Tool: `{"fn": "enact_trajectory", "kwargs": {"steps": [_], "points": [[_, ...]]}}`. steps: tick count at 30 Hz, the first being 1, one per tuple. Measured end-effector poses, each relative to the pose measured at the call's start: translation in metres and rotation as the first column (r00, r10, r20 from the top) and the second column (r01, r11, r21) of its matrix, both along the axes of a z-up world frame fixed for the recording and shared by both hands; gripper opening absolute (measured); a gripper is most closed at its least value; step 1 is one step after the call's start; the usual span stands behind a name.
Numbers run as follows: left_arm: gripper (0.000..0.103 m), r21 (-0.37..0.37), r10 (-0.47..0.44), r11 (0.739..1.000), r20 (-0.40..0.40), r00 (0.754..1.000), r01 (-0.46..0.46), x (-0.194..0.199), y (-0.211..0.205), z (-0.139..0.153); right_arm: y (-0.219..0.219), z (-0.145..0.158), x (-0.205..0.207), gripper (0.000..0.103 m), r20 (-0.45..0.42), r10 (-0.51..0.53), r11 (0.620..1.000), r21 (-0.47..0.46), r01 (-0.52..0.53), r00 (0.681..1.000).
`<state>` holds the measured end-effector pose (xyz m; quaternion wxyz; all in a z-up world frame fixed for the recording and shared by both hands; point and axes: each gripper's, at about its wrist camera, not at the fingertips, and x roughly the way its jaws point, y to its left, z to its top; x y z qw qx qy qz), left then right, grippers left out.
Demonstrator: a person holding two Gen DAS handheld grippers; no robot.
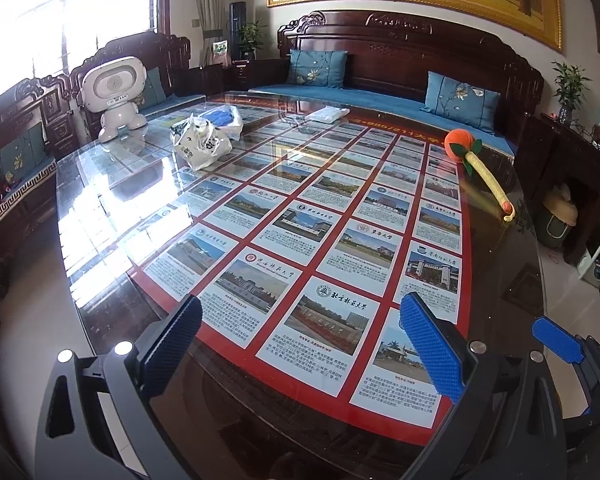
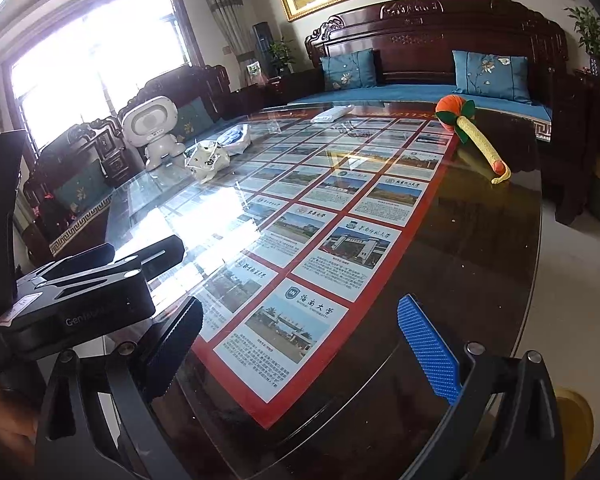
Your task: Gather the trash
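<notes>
Crumpled plastic bag (image 1: 202,145) (image 2: 208,159): white with dark print, lying on the glass tabletop (image 1: 112,216) (image 2: 472,248), just right of the white robot toy (image 1: 114,98) (image 2: 153,133) as seen from the grippers. Touching the bag's far side is a second clear bag with something blue inside (image 1: 225,117) (image 2: 234,138); contents too blurred to identify, possibly gloves. Beyond that, toward the sofa (image 1: 404,64) (image 2: 440,40), a flat white packet (image 1: 327,114) (image 2: 333,113) rests near the tabletop's far edge. An orange plush stick (image 1: 478,164) (image 2: 470,134) lies well to the right of the bag, near the right edge.

Left gripper (image 1: 300,350) (image 2: 136,256): fingers spread wide, nothing between them, held over the near edge of the tabletop, well apart from the bag. Right gripper (image 2: 300,350) (image 1: 560,338): fingers likewise wide and empty, beside the left one.

Poster of photo cards under the glass (image 1: 308,216) (image 2: 320,216).
</notes>
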<state>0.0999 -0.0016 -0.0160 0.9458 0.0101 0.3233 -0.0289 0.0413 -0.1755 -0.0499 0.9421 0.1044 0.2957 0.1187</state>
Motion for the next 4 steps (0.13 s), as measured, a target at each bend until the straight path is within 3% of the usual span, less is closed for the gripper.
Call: {"fn": "enact_trajectory", "kwargs": {"steps": [4], "points": [[0.099,-0.020,0.024,0.999,-0.029,0.999,-0.025,0.030,0.006,-0.009,0.003,-0.002,0.021,0.095,-0.027,-0.002,0.998,-0.061,0.001,1.000]]}}
